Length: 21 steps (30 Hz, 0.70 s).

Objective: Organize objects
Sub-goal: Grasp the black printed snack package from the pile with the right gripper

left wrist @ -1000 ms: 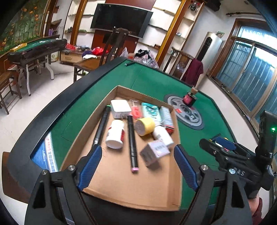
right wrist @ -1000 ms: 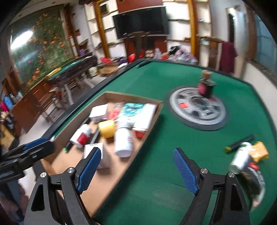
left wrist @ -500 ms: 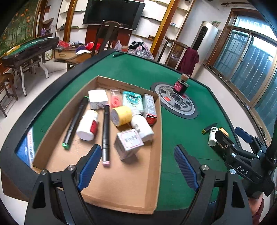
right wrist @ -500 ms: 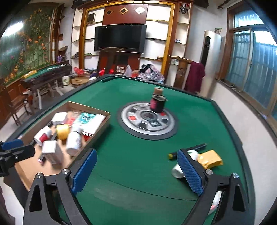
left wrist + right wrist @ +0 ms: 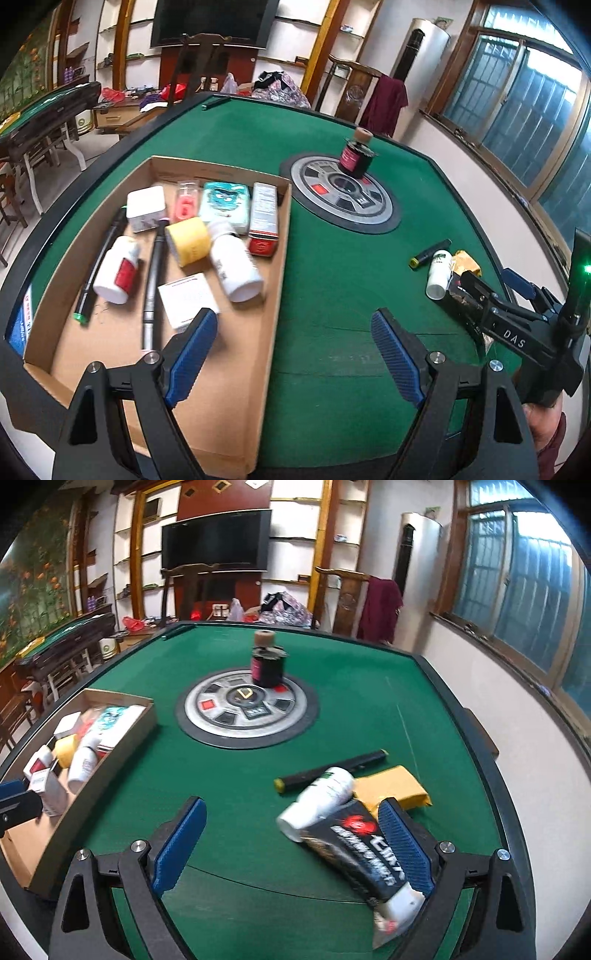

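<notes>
Both grippers are gaping wide, gripping nothing: right gripper (image 5: 291, 843) hovering beside the black tube (image 5: 364, 853); left gripper (image 5: 291, 354) overlooking the cardboard box (image 5: 275, 295).

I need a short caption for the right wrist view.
Open right hand-held gripper nears a black tube and white bottle on green felt.
</notes>
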Motion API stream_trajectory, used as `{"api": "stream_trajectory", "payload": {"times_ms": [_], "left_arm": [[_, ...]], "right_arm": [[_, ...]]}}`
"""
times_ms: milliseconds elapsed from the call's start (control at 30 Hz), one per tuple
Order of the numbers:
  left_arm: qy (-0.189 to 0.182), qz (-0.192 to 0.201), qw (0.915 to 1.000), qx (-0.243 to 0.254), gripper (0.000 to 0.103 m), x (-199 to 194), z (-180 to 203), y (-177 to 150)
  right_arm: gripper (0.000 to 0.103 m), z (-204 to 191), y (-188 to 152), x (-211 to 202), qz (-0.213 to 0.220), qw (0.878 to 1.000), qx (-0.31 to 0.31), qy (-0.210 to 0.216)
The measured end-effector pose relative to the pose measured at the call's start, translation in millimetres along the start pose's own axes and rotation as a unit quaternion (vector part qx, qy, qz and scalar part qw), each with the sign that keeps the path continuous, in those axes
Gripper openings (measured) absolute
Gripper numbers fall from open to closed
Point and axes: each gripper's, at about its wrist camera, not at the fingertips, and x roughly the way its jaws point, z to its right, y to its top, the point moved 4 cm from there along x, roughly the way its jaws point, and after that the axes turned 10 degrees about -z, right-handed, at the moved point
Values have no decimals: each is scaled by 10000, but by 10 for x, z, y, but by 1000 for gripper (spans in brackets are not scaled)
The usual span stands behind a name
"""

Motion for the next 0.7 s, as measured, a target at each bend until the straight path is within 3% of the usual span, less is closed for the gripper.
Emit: {"api": "stream_trajectory", "payload": {"times_ms": [567, 700], "left_arm": [[56, -399, 9987, 323, 85, 332, 441, 15], [-10, -486, 9984, 299, 85, 378, 447, -4]], "right_arm": [[97, 492, -151, 299, -427, 9976, 483, 265], [97, 656, -195, 300, -482, 9939, 618, 776]]}}
